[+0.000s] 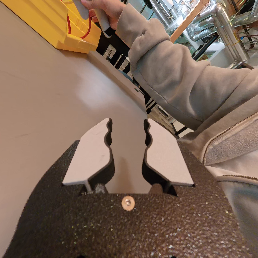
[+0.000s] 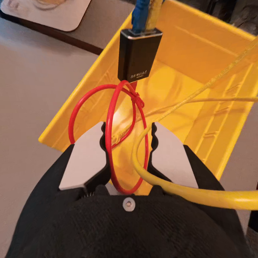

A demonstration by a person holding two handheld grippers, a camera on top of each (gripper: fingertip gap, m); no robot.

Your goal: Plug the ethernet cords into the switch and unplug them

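In the left wrist view the left gripper [image 1: 127, 122] sits low centre over bare table [image 1: 41, 97], jaws apart and holding nothing; at upper left a yellow bin [image 1: 46, 23] stands near the table edge, and a hand [image 1: 106, 11] in a grey sleeve [image 1: 174, 78] reaches toward it. In the right wrist view the right gripper [image 2: 128, 126] is also spread and clamps nothing, though a red cord [image 2: 111, 125] loop and a yellow cord [image 2: 195, 194] pass between its fingers. The black switch [image 2: 138, 55] hangs at top centre over the bin, with a blue cord [image 2: 138, 15] and a yellow one seated in its top, so plugging looks done and unplugging remains. The loose loops could snag the fingers.
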